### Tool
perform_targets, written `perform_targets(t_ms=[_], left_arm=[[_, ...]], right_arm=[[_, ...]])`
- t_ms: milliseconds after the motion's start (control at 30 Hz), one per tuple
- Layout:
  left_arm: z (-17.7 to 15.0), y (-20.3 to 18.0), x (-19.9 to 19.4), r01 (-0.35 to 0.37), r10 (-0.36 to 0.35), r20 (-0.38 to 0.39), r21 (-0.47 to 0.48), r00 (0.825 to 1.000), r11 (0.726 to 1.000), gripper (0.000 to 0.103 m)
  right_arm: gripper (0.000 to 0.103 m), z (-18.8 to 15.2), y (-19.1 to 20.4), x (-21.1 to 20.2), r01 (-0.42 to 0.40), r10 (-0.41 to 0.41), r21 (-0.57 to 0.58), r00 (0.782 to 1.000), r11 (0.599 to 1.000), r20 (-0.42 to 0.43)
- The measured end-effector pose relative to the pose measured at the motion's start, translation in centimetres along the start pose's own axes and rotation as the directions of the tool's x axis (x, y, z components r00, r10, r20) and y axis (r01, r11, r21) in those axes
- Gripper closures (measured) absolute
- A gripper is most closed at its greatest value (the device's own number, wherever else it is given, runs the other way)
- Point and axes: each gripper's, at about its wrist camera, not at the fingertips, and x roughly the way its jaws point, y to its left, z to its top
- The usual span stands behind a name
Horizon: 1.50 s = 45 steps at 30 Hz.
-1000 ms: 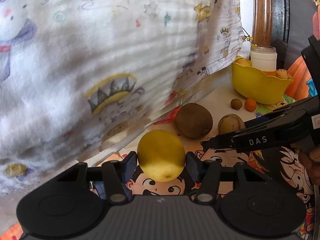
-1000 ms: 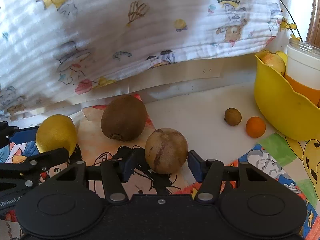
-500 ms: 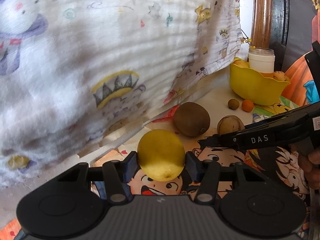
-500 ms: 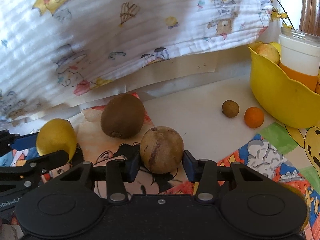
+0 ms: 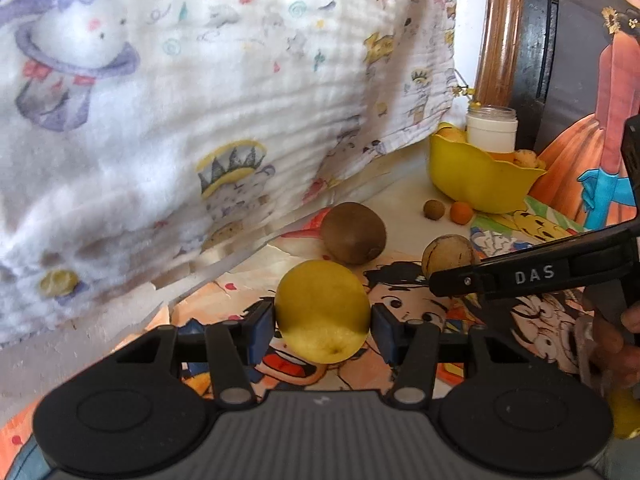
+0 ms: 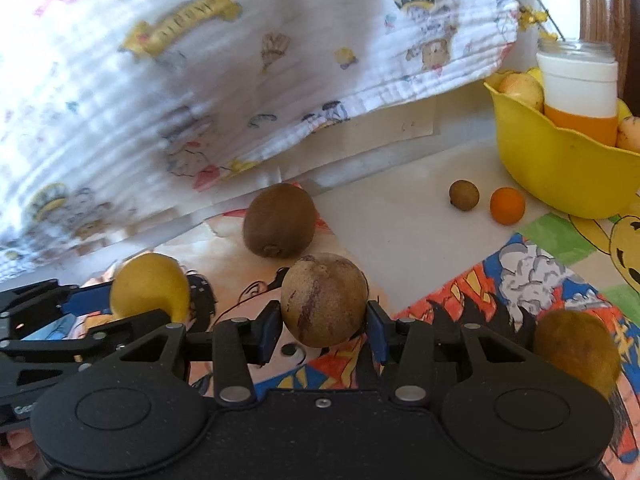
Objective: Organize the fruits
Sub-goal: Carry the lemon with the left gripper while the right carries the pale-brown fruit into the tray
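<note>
Fruits held at both tongs. Yellow lemon-like fruit [image 5: 322, 310] is pinched across its middle by the left tongs [image 5: 323, 326], blue pads pressed on either flank. Speckled tan-brown round fruit [image 6: 324, 300] is pinched the same way by the right tongs [image 6: 323, 330]. Both are judged light, firm and smooth-skinned; being round, they are best gripped at the widest girth, since an off-centre pinch could let them squirt out. Rind is likely bruised by hard squeezing.

Further out, a brown kiwi [image 6: 279, 221] lies on the cartoon-printed table [image 6: 404, 232], with a fuzzy brown fruit [image 6: 576, 350] beside the right tongs. Beyond, a small brown ball [image 6: 464, 195] and a small orange ball [image 6: 507, 205] sit just beside the yellow bowl [image 6: 560, 168], which already holds fruit and a white jar [image 6: 576, 80].

Against a second ago: the speckled fruit, then unclamped between spread tongs, is now gripped. Both fruits appear raised off the table, and the bowl reads farther off.
</note>
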Motion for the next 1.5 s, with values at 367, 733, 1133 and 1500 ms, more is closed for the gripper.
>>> perform_targets(t_ms=[367,733,1133,1500], left_arm=[[-1.4,-1.3,-2.6,0.058,-0.058,0.016,-0.016,0.998,0.998,0.047],[-3.6,-2.8,-6.1,0.109,-0.109,0.005,-0.018,0.994,0.994,0.047],[-5.9,-7.3,-10.0,0.199,-0.199,0.005,0.005,0.980,0.980,0.047],[-7.9,-11.7,-11.6,0.277,-0.276,-0.020,0.042,0.961,0.960,0.047]], right_arm=[[0.056,-2.8,0.7,-6.2,-0.011,0.009,0.020,0.998,1.000,0.066],[0.056,-8.2,1.1,-12.3,-0.010,0.006,0.041,0.995,0.999,0.098],[0.056,-16.1,0.3,-19.0,0.063,-0.084,0.114,0.978,0.992,0.190],[0.056,-20.5,-0.6,-22.7,0.078,-0.111,0.142,0.963,0.987,0.245]])
